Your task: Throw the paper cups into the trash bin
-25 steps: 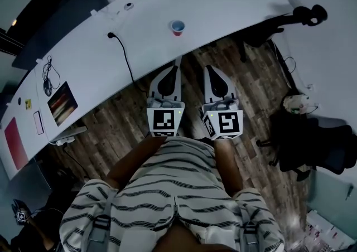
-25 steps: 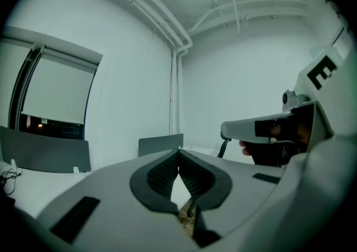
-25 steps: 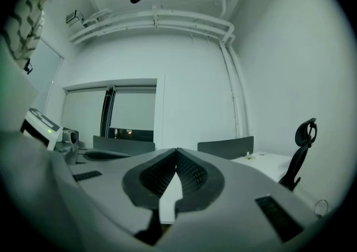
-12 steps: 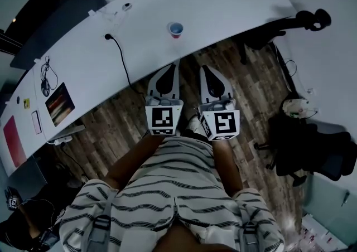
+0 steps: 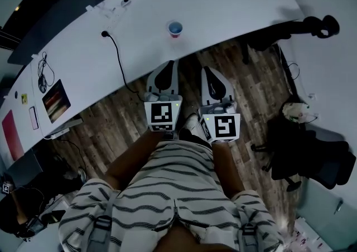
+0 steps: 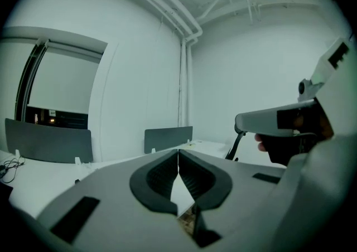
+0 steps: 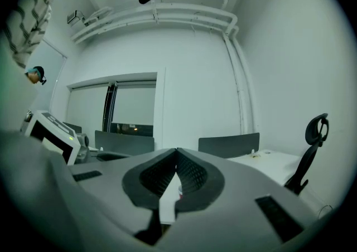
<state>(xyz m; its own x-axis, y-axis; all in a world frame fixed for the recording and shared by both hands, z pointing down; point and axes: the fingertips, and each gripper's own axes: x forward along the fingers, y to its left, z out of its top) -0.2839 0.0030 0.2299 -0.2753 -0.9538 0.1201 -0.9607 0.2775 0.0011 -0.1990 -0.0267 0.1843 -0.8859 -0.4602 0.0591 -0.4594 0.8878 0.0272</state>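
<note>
Cup (image 5: 175,28) on desk (image 5: 228,3) vis. head view, not left gripper view.

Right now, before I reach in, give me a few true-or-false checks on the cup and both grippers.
The paper cup stands upright on the white desk. True.
The left gripper holds the paper cup. False: its jaws are shut on nothing.
The right gripper is wide open. False: its jaws are shut and empty.
Neither gripper touches the paper cup. True: it stands apart, ahead of both.
</note>
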